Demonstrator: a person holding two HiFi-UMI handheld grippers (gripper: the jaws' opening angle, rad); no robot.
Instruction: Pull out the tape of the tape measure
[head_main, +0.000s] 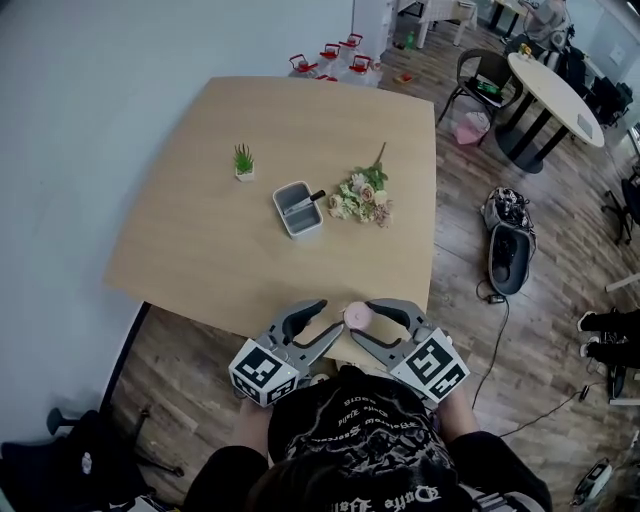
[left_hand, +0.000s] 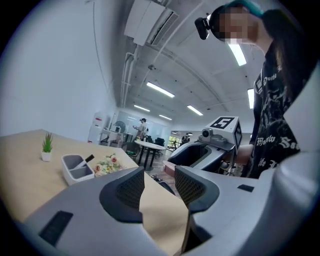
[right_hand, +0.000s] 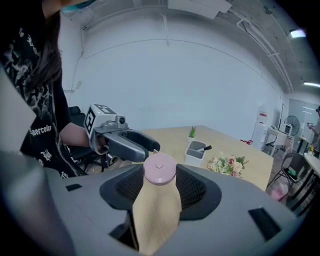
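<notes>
One tape measure (right_hand: 160, 169): pink, round, at near desk (head_main: 220, 230) edge.
Right gripper (right_hand: 159, 186): fingers clamped on tape measure.
Left gripper (left_hand: 157, 187): fingers apart, empty, just left of tape measure.

Two grippers (head_main: 331, 314) (head_main: 362, 321), one tape measure (head_main: 357, 313)

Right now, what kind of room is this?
Probably an open-plan office or lab workspace: a round white meeting table with a black chair beside it, a light wooden work table, and long ceiling strip lights running far back.
</notes>
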